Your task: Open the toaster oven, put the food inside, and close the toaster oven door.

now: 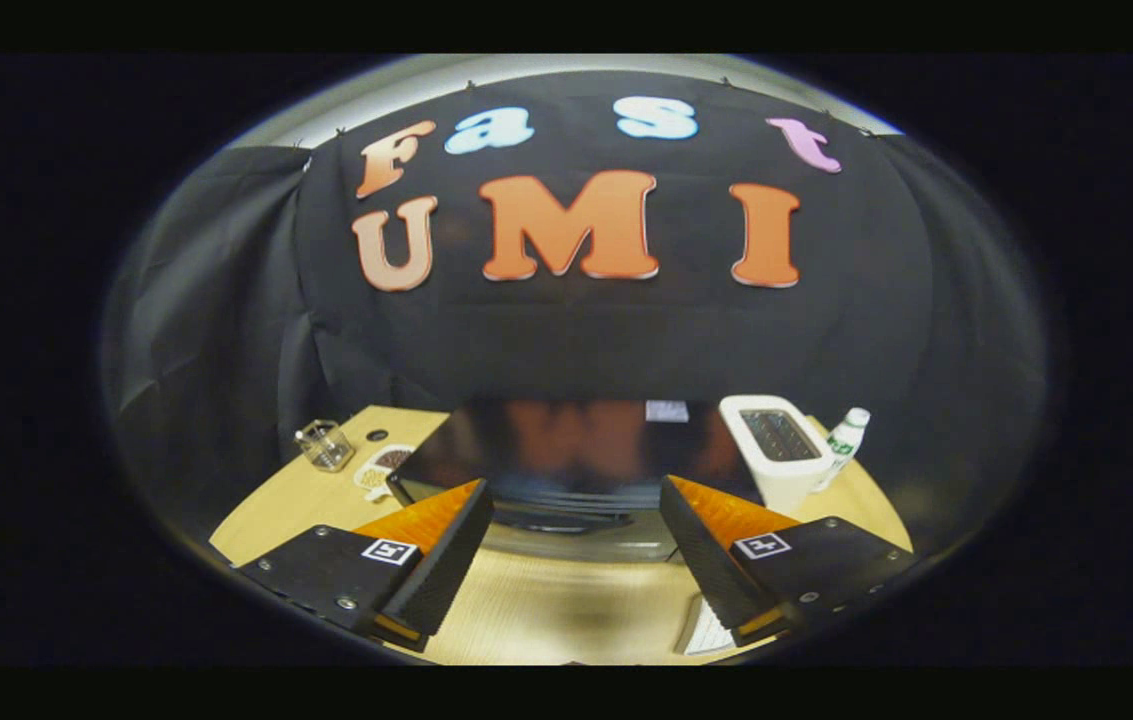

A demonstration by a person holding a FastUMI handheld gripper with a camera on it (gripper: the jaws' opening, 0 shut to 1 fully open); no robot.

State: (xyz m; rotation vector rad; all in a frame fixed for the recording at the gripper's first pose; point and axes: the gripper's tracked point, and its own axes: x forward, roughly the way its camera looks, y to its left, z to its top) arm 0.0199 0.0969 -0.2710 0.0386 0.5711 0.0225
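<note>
Right now the gripper (576, 560) hangs above the pale wooden table (566, 600) with its two fingers spread wide and nothing between them but bare tabletop. Neither finger touches anything. Each finger carries a small square black-and-white marker on its upper face.

Just beyond the fingertips stands the black toaster oven (576, 455), a low box with a glossy dark top that mirrors the wall behind it. Its front faces the gripper, and a curved metal bar (576, 545), seemingly the door handle, runs along the lower front, between the fingers and a little ahead of them. The image is blurred there, so I cannot tell whether the door is shut or ajar.

To the left of the toaster oven, touching or nearly touching its corner, lies a small white plate (381, 470) with something brown and something pale on it, too small to identify. Further left of that sits a clear glass measuring cup (324, 445), and a small dark round hole (377, 436) shows in the table near it.

To the right of the toaster oven, just beside it, stands a white slot toaster (776, 450) with a dark opening on top. Beside the toaster, on its far side from the oven, is a white plastic bottle (846, 435) with a green label and a white cap, upright.
</note>
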